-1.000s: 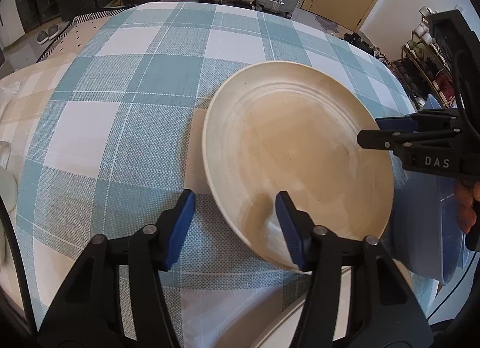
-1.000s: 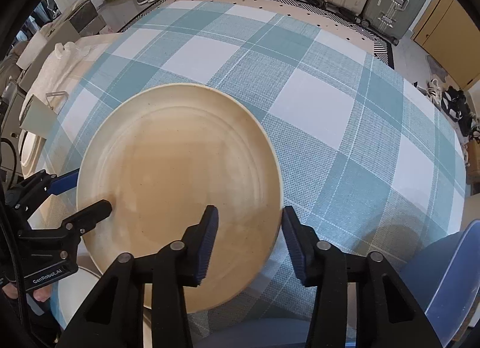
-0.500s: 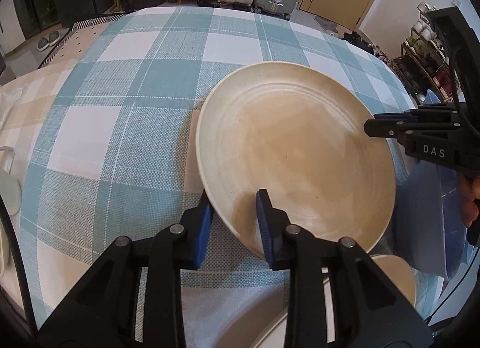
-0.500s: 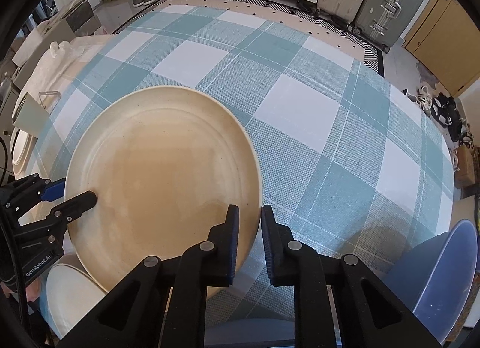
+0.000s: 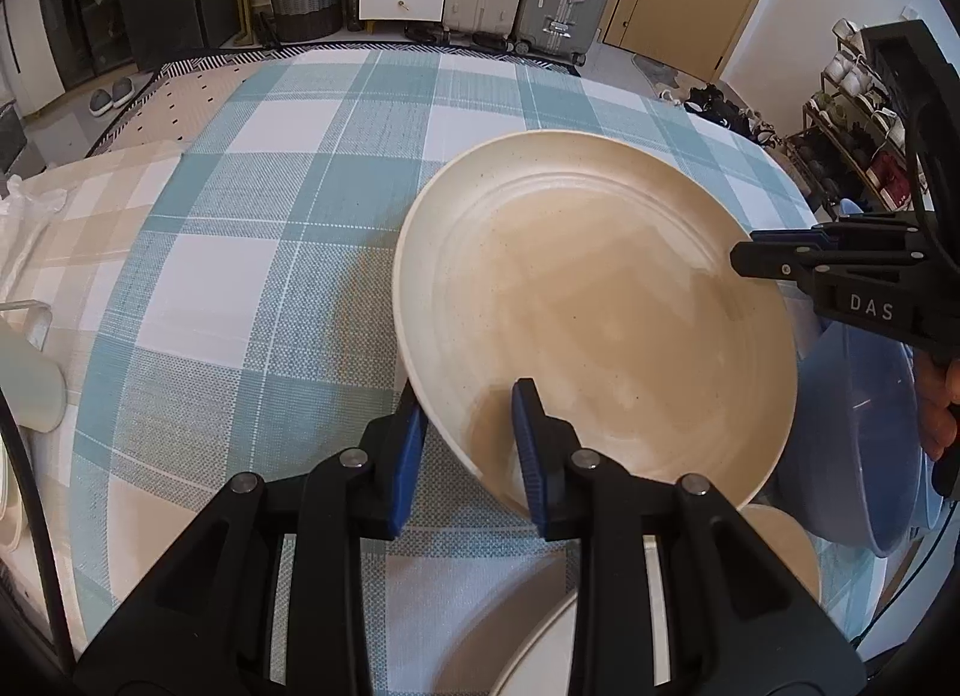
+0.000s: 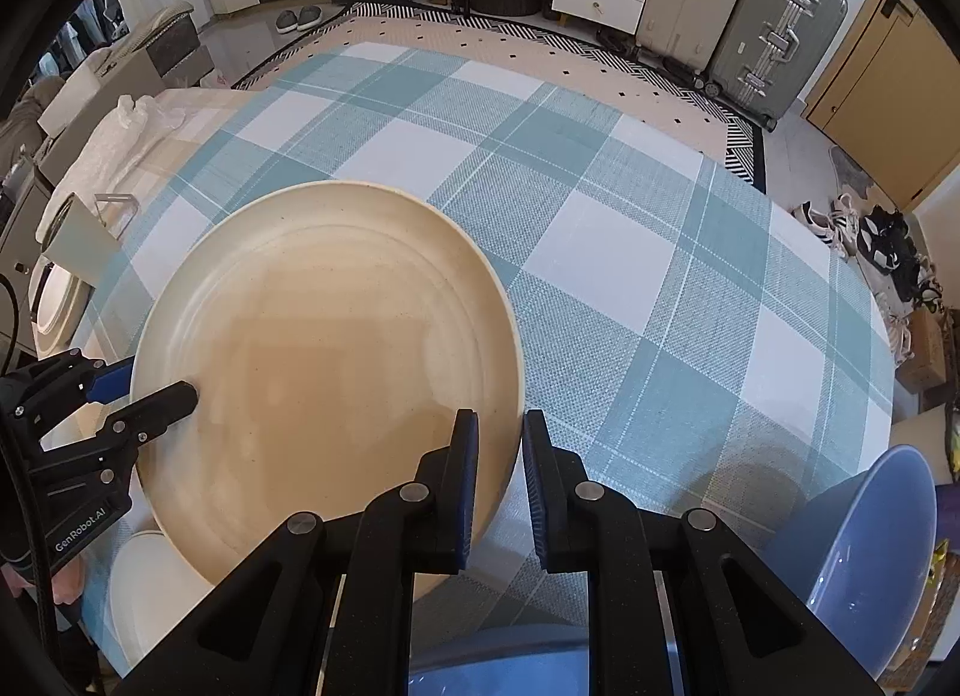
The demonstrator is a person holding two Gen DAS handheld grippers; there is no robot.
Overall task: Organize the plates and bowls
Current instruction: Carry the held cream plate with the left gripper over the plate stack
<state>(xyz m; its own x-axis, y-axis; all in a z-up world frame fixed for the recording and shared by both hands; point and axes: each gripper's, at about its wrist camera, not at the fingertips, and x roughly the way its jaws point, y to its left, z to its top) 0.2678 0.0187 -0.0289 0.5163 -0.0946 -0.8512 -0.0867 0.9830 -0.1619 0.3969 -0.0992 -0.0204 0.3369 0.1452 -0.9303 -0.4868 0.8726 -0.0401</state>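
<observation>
Left wrist view: the left gripper (image 5: 468, 426) and right gripper (image 6: 499, 444) each pinch opposite rims of a large beige plate (image 5: 594, 312), held tilted above the checked tablecloth (image 5: 270, 228), beside a blue bowl (image 6: 864, 552).

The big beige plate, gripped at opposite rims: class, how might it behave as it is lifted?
The beige plate looks like rigid glazed ceramic, so it probably won't flex. Its glossy sheen suggests the rim could slip in the left gripper or right gripper. It is wide and probably fragile, so it would likely break if dropped.
</observation>
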